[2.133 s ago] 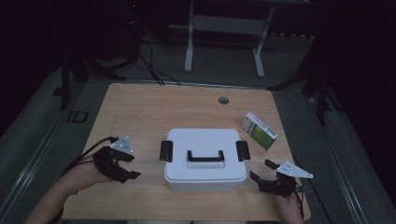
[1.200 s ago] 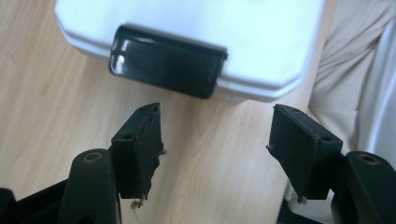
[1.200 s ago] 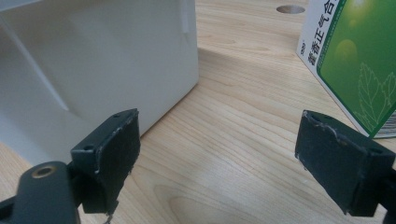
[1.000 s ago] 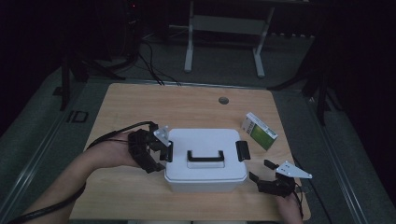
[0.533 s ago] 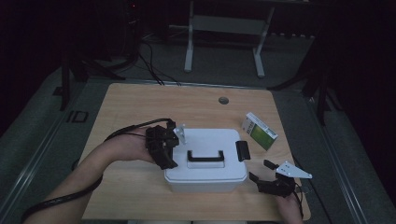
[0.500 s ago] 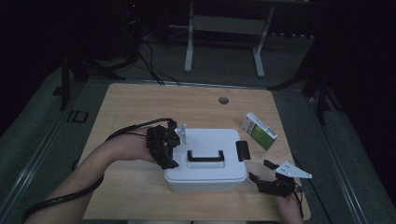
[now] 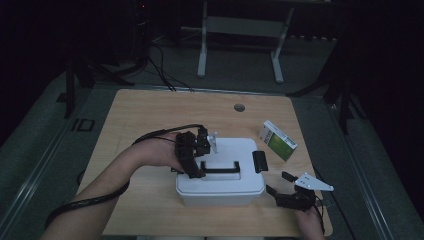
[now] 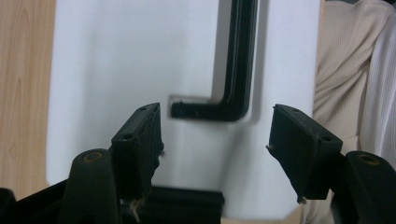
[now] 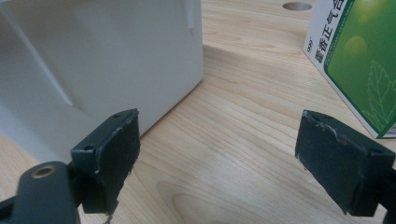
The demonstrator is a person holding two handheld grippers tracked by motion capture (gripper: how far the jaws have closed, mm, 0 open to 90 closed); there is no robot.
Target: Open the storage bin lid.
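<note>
White box (image 7: 220, 172) sits mid-bench; our left gripper (image 7: 192, 155) hovers open-jawed over its handle (image 7: 220, 166), right gripper (image 7: 292, 197) wide beside a green carton (image 7: 278, 141).

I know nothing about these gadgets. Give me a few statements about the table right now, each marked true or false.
1. The left gripper hangs over the white box. True.
2. Its fingers pinch the black handle. False: they stand open, the handle apart from them.
3. The right gripper lifts the green and white carton. False: it is open beside the box; the carton lies on the table.
4. The box lid is on. True.
</note>
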